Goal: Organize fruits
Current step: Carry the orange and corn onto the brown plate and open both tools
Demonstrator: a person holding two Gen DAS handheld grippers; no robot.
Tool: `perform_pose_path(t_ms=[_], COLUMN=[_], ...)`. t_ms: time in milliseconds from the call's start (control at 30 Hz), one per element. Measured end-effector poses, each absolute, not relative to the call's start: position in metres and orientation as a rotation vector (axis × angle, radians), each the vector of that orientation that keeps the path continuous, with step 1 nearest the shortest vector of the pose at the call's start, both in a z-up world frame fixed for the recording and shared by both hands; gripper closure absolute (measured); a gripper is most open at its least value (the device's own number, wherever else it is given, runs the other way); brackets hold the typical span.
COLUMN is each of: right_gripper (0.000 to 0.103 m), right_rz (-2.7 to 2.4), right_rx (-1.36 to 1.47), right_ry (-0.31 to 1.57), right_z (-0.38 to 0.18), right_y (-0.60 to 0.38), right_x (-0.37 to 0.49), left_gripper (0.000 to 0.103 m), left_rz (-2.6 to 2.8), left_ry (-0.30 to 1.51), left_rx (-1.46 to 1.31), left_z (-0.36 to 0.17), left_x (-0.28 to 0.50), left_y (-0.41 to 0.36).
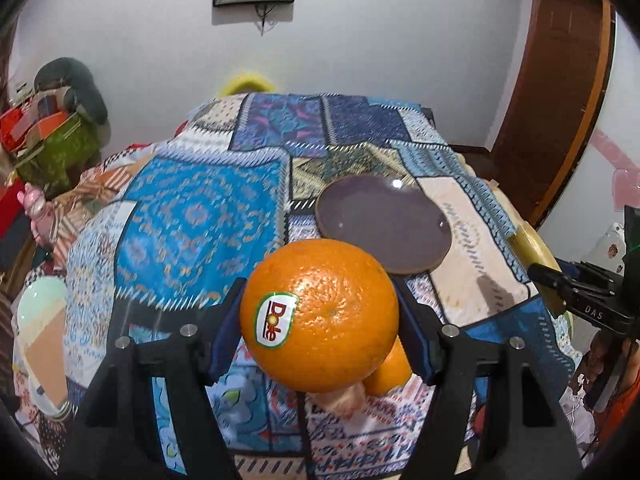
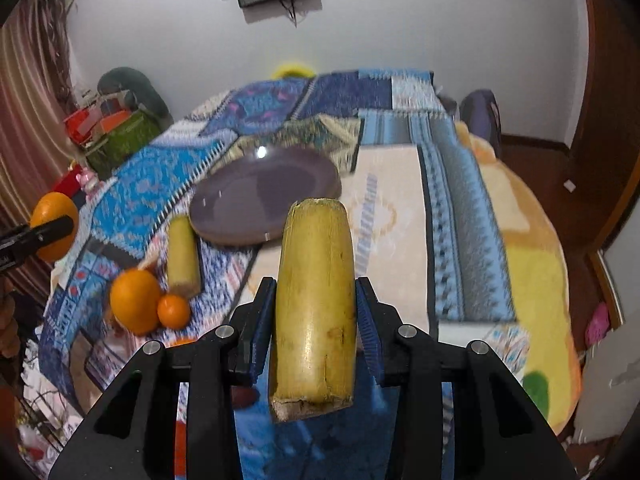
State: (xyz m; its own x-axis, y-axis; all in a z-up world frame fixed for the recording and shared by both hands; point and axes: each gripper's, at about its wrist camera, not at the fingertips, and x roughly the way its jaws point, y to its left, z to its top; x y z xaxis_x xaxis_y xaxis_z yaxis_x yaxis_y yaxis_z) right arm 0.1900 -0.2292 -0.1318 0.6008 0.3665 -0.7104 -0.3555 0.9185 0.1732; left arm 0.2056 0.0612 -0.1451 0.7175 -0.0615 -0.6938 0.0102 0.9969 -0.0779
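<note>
Left gripper (image 1: 320, 320) clamped Dole orange (image 1: 320, 316) | right gripper (image 2: 316, 320) gripped sugarcane piece (image 2: 316, 304) | risk: round orange might roll off shallow purple plate (image 2: 240, 216)

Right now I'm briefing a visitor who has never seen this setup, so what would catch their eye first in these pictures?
First, the big orange with a Dole sticker, clamped in the left gripper and filling the left wrist view. Next, the yellow cut banana piece gripped upright in the right gripper. Behind both lies an empty purple plate on the bright patchwork cloth, with more oranges and another banana piece to its left.
</note>
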Motion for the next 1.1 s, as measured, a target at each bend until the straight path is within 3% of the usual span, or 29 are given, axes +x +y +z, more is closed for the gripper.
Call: perform_pose_path(t_ms=[567, 1100], right_gripper=[0.067, 0.067], right_rz=[0.451, 0.477], right_rx=[0.0, -0.031], right_ry=[0.685, 0.712], right_z=[-0.093, -0.116], right_y=[-0.208, -0.18], right_x=[0.236, 0.299], left_gripper=[0.034, 0.034], left_rz=[-0.088, -0.117], left_ry=[0.743, 0.825], left_rx=[-0.02, -0.036], left_z=[-0.131, -0.173], left_x=[0.273, 0.344], left_y=[0.028, 0.02])
